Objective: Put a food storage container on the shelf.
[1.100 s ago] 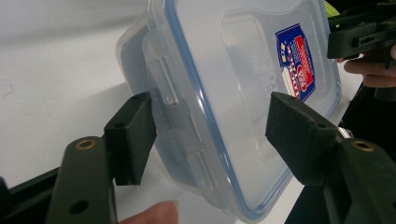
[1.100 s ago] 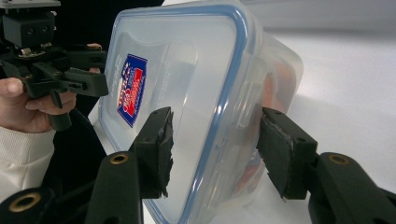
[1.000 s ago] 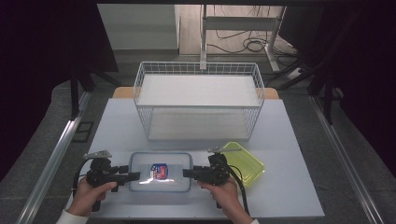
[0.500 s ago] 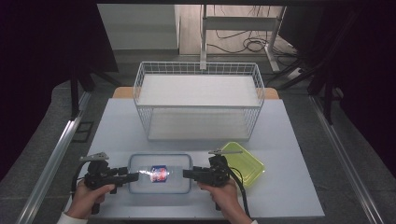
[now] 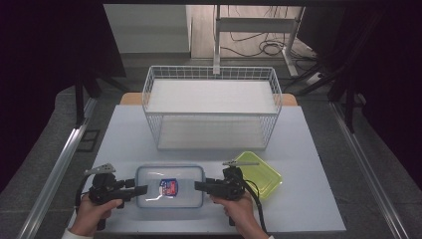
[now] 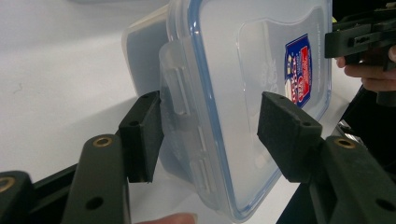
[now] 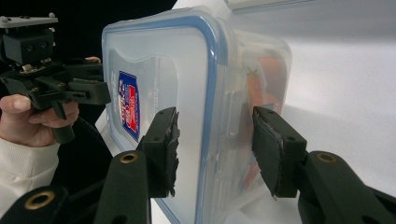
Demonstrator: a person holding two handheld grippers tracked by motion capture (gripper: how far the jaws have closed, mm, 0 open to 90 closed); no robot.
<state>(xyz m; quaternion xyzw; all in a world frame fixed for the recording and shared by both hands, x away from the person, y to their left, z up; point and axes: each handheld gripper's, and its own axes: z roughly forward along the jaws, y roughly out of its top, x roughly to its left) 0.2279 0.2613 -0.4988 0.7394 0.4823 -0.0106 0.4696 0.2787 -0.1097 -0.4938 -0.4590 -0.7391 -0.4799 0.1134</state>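
Note:
A clear plastic box [image 5: 169,186] with a blue-rimmed lid and a red and blue label lies flat on the table, near the front edge. My left gripper [image 5: 142,189] is at its left end and my right gripper [image 5: 199,186] at its right end. In the left gripper view the jaws [image 6: 210,135] straddle the box's [image 6: 243,70] end latch, one over the lid and one beside the wall; they have just been closing and stand open. In the right gripper view the jaws [image 7: 215,149] likewise straddle the other latch of the box [image 7: 163,70], open. Something orange [image 7: 266,88] shows inside.
A shallow yellow-green tray [image 5: 261,174] lies just right of my right hand. A white wire basket [image 5: 211,113] stands at the middle back of the pale table [image 5: 308,199]. Dark floor and a metal rail run along the left.

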